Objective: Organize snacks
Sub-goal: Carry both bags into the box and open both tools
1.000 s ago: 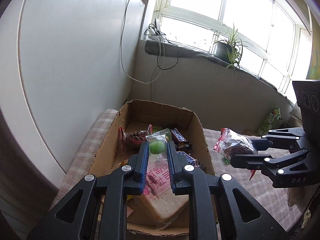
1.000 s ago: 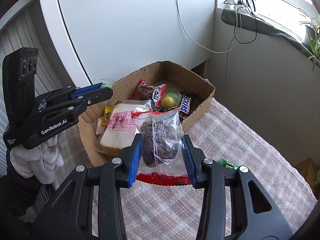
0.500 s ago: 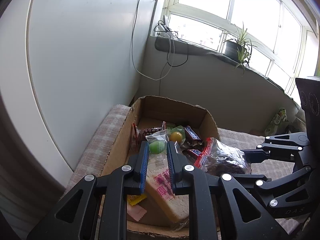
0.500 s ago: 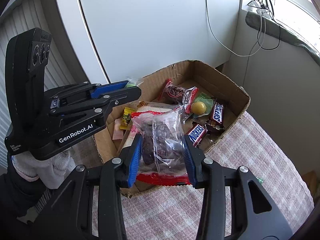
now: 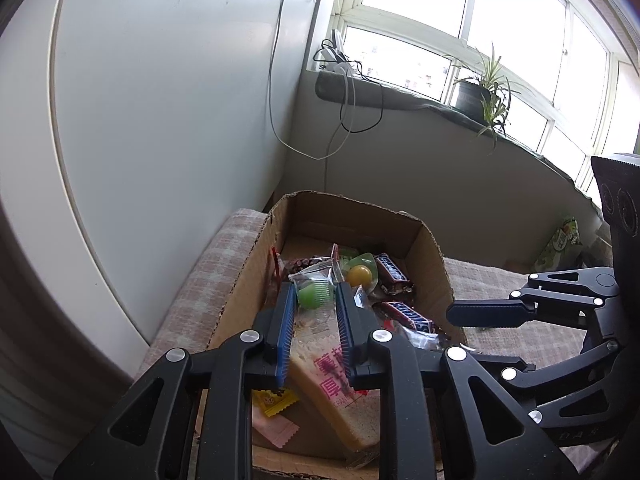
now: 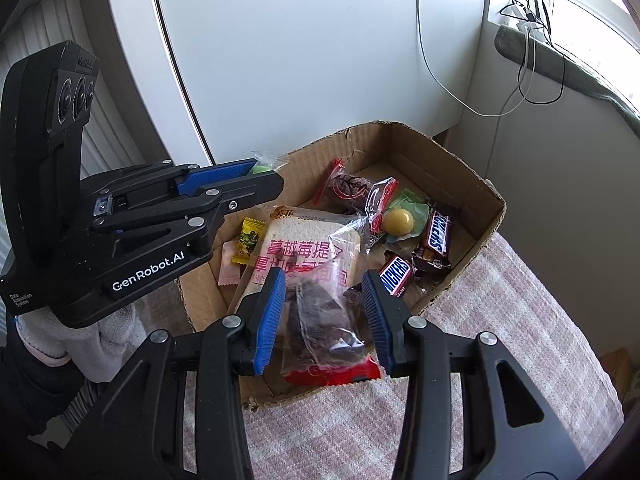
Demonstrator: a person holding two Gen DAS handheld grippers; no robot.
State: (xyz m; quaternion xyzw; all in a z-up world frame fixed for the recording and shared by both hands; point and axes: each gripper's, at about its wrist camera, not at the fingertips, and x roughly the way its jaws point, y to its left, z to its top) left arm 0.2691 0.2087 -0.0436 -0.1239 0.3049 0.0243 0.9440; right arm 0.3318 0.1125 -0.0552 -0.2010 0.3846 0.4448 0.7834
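Observation:
A cardboard box (image 6: pixel 486 216) (image 5: pixel 434 264) on a checked cloth holds a bread pack (image 6: pixel 308 248), two Snickers bars (image 6: pixel 438 232), a yellow ball candy (image 6: pixel 398 221) and small sweets. My left gripper (image 5: pixel 314 298) is shut on a clear packet with a green candy (image 5: pixel 314 296), held above the box's left side; it also shows in the right wrist view (image 6: pixel 260 172). My right gripper (image 6: pixel 324 300) has its jaws spread, and a clear packet of dark snack (image 6: pixel 324 320) with a red edge lies between them over the box's near edge.
A white curved wall panel (image 5: pixel 160 100) stands left of the box. A windowsill with cables (image 5: pixel 344 80) and a potted plant (image 5: pixel 480 96) lies behind. A green snack bag (image 5: pixel 560 240) stands at the far right on the cloth (image 6: pixel 500 340).
My right gripper has carried the dark snack packet from the cloth over the box's near edge and its jaws have spread. My left gripper has stayed shut on the green candy packet, shifting slightly.

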